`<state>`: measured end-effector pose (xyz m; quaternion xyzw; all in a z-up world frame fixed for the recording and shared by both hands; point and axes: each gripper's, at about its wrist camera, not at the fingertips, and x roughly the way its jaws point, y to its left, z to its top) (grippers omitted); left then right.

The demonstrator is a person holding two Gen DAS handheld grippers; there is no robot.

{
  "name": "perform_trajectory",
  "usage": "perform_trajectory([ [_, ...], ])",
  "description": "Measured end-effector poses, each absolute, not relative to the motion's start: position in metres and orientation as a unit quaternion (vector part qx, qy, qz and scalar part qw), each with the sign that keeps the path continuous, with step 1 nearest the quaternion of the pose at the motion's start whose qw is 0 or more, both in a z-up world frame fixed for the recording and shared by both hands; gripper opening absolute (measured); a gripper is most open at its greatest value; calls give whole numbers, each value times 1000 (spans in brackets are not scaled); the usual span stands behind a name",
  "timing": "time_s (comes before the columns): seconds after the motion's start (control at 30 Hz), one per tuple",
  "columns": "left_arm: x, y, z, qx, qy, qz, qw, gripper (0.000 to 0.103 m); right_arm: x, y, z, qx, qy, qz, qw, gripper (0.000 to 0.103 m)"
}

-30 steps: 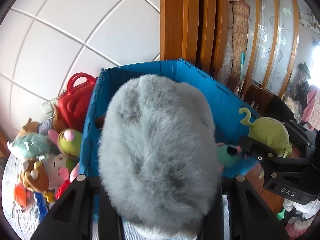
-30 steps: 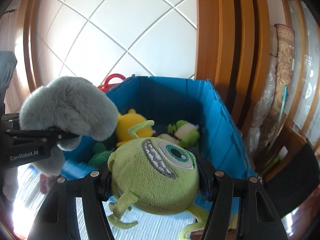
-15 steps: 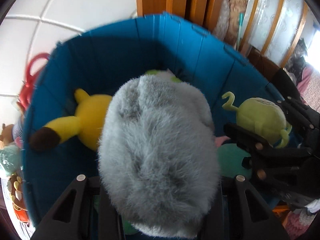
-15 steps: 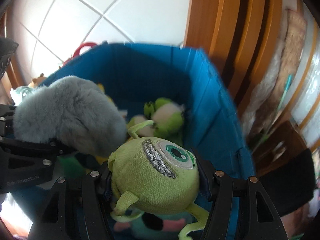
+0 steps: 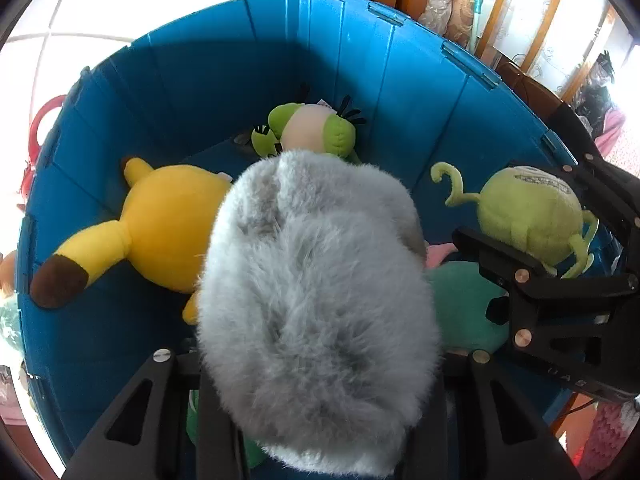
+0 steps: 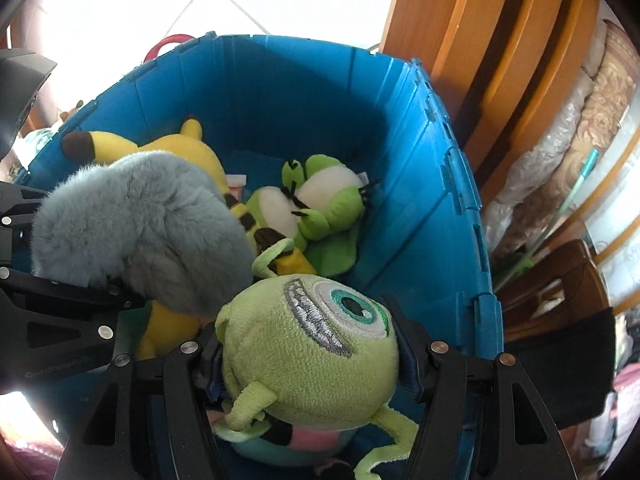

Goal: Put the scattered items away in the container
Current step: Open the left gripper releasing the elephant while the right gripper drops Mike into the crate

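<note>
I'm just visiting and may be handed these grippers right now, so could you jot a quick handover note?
Left gripper: shut on the grey fluffy plush, held over the blue bin.
Right gripper: shut on the green one-eyed monster plush, also over the bin.
Already inside: yellow plush, green frog plush, a teal plush.
Left to do: open both grippers to drop the two toys in, then fetch the toys outside the bin's left wall; they are barely visible here.
</note>
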<state>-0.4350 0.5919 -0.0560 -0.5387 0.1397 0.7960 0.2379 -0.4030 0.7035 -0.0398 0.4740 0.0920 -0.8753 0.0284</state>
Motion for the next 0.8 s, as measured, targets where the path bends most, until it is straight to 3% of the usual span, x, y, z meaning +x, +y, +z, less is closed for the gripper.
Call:
perform_trajectory([
  [0.1, -438, 591, -60, -547, 139, 792, 233, 42, -406, 705, -41, 478, 89, -873, 28, 67],
  [0.23, -435, 589, -60, -548, 142, 793, 227, 57, -405, 705, -39, 477, 83, -875, 25, 69],
  [0.4, -430, 587, -51, -532, 143, 803, 227, 59, -403, 703, -38, 476, 86, -875, 22, 74],
  [0.53, -428, 582, -46, -526, 141, 810, 219, 71, -401, 701, -38, 475, 87, -875, 24, 74],
  [0.8, -419, 573, -40, -515, 140, 820, 205, 71, -391, 699, -32, 468, 85, -879, 26, 75],
])
